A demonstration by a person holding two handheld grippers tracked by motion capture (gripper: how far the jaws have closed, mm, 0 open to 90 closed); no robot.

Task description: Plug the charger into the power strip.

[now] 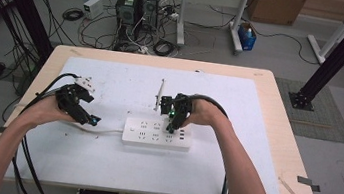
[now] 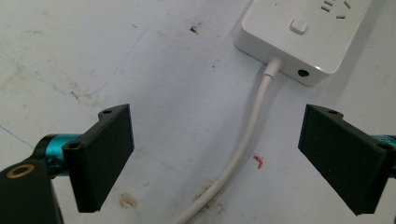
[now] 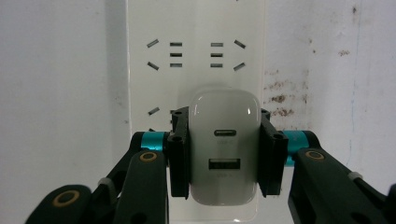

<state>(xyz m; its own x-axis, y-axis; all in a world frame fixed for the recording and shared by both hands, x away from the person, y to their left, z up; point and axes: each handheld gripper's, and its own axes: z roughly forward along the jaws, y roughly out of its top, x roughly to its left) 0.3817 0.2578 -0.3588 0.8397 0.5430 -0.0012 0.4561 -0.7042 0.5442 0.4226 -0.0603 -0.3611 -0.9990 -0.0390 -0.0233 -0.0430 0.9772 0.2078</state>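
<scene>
A white plastic power strip [image 1: 157,132], a long rectangular block with rounded corners and rows of slotted sockets, lies on a white sheet [image 1: 101,158] that covers a pale wooden table [image 1: 280,141]. The sheet is scuffed, with brown stains and faint blue lines. All places here are given from the strip. At its left end a smooth white cord [image 2: 247,135] leaves the housing beside a small round hole and curves away across the sheet, and a square button sits on the top face near that end. The left gripper [image 1: 90,118] hovers just left of that end, its 2 flat, matte black rectangular pads held wide apart with the cord running between them, touching neither. Over the right part of the strip, the right gripper [image 3: 224,154] is clamped on a glossy white charger [image 3: 224,148] (a rounded block with 2 ports on its face, 1 oval and 1 rectangular), its black pads pressed against the 2 sides. The charger sits directly above the sockets; whether it is seated in 1 cannot be told. A thin white stick [image 1: 159,94] lies just beyond the strip's far side.
</scene>
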